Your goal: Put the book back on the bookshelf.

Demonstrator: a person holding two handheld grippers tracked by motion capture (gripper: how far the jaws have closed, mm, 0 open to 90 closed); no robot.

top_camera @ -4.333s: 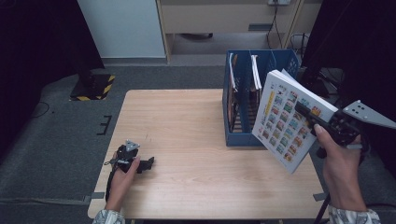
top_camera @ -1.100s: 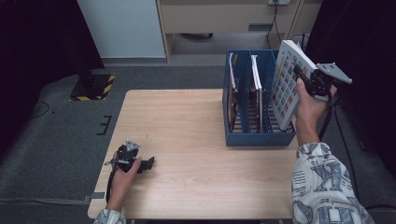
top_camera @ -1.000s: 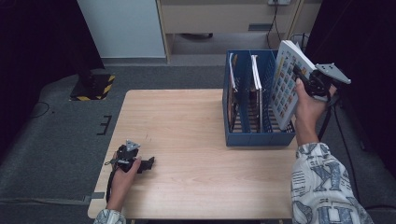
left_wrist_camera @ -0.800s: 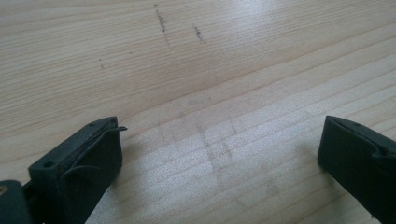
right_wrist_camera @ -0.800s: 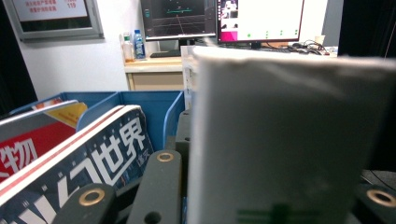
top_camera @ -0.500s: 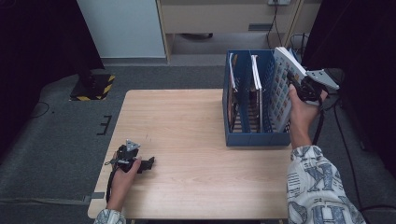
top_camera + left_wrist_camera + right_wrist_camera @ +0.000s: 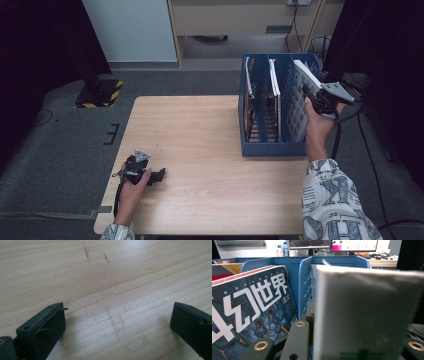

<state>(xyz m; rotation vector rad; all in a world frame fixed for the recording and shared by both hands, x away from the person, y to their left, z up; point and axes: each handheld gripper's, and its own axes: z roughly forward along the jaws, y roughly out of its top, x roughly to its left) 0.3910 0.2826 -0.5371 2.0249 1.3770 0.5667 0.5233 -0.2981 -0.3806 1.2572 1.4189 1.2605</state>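
Right gripper (image 7: 311, 96) is clamped on the white book (image 7: 300, 102), pinching its upper edge so the book hangs upright and can slide straight down. The book sits partly inside the rightmost slot of the blue file rack (image 7: 272, 147), top edge above the rim; I'd judge it not yet seated. Left gripper (image 7: 159, 175) rests on the table (image 7: 200, 130) near the front left corner, jaws apart, nothing between them; parked out of the way, I'd guess. Next slot holds a dark magazine (image 7: 249, 312) with big white Chinese characters, "幻世界" readable. The book's cover shows a grid of small pictures, text too small to read.
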